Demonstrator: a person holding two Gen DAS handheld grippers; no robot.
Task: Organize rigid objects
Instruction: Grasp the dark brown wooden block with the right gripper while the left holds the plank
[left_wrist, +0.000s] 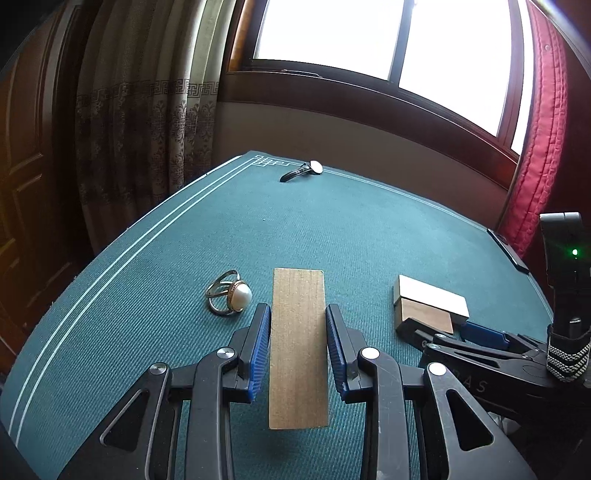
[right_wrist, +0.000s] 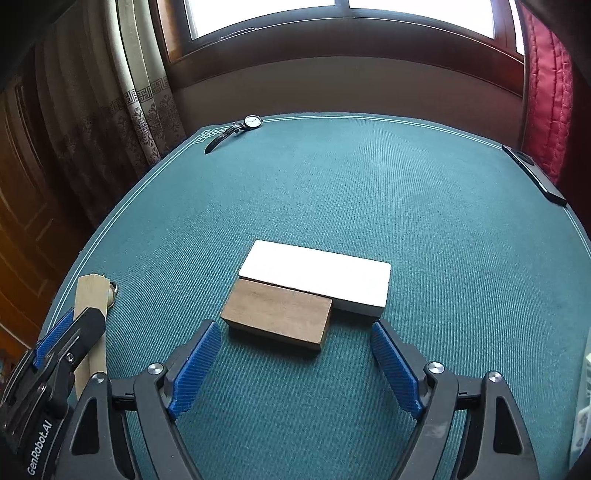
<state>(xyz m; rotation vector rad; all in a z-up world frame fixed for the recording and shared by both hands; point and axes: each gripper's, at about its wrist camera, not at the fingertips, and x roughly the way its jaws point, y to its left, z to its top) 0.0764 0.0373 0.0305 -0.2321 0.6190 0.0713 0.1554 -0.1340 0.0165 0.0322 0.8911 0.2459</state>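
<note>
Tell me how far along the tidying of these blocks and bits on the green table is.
Done, it seems: the brown wooden block sits flush against the white block. In hand: the left gripper is shut on a light wooden plank; the right gripper is open, just short of the brown block. Left: the pearl ring, the wristwatch at the far edge and the dark flat device lie scattered.

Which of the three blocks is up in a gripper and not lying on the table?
The long pale wooden block, clamped in the left gripper. The brown block and white block lie on the table.
</note>
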